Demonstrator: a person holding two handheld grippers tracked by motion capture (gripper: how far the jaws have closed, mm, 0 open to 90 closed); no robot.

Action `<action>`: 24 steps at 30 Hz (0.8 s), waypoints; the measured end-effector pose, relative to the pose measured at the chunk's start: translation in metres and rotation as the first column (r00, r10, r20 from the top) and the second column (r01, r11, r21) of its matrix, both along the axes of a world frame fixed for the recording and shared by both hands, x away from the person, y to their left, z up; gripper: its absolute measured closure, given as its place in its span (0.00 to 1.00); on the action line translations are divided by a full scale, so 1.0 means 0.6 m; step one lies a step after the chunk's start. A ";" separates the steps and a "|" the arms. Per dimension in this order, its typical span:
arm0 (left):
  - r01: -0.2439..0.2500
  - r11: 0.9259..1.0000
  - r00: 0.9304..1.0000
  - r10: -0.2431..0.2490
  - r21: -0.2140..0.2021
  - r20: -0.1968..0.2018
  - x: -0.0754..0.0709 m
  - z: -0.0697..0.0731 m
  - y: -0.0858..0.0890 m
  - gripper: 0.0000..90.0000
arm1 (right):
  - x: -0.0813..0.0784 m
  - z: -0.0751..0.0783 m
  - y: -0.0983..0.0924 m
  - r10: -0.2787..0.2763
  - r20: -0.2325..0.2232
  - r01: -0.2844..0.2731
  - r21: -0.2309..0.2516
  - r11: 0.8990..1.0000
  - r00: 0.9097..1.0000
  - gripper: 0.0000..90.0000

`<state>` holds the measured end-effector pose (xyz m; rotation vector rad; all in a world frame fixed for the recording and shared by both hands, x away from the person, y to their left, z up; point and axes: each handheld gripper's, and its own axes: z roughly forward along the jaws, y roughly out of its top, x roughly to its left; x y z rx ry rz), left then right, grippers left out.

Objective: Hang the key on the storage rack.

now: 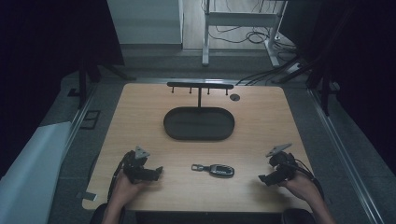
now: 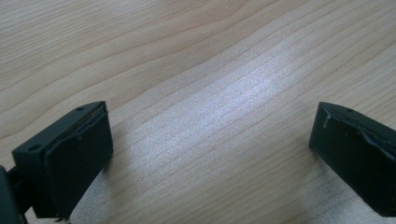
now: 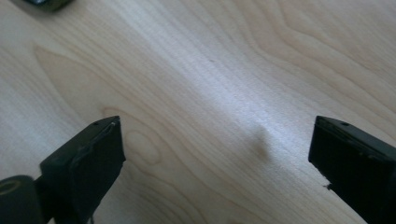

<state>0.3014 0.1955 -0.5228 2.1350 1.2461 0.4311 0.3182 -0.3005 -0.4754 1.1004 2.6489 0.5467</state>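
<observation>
The car key (image 1: pixel 214 170) lies flat on the wooden table (image 1: pixel 261 116), near the front edge, between the two grippers and apart from both. It is a dark fob with a small metal ring end pointing toward nine o'clock in the high view.

The left gripper (image 1: pixel 159 171), held in the person's left hand (image 1: pixel 125 185), sits at about nine o'clock from the key, its tips aimed toward three o'clock at it. In the left gripper view its jaws stand wide apart with nothing between them, just bare wood grain below. A grey three-cornered plate rides on top of it.

The right gripper (image 1: pixel 262 178), held in the right hand (image 1: pixel 301 185), sits at about three o'clock from the key, its tips turned toward nine o'clock. In the right gripper view its jaws are also spread wide and empty over the table; a dark corner of the key (image 3: pixel 46 3) peeks in at eleven o'clock of that view, well away from the pads.

Farther out, at twelve o'clock from the key, a black oval tray (image 1: pixel 173 126) rests in the middle of the table. Just behind it, again toward twelve o'clock, stands a black hook rack (image 1: pixel 200 86): a thin post with a crossbar and small pegs hanging beneath. A small round dark fitting (image 1: pixel 235 97) is set in the tabletop at about one o'clock from the tray.
</observation>
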 end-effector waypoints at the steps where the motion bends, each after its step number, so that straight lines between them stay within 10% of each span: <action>1: 0.000 1.000 1.000 0.000 0.001 -0.001 0.000 0.000 0.000 0.00 | 0.001 0.001 0.003 0.007 -0.009 -0.007 -0.013 1.000 1.000 0.04; 11: 0.000 1.000 1.000 0.000 0.002 -0.002 0.000 0.000 0.000 0.00 | 0.009 0.009 0.035 0.087 -0.079 -0.096 -0.108 0.989 0.993 0.04; 24: 0.000 1.000 1.000 0.000 0.000 0.001 0.000 0.000 0.000 0.00 | 0.025 0.016 0.105 0.235 -0.170 -0.264 -0.174 0.949 0.957 0.06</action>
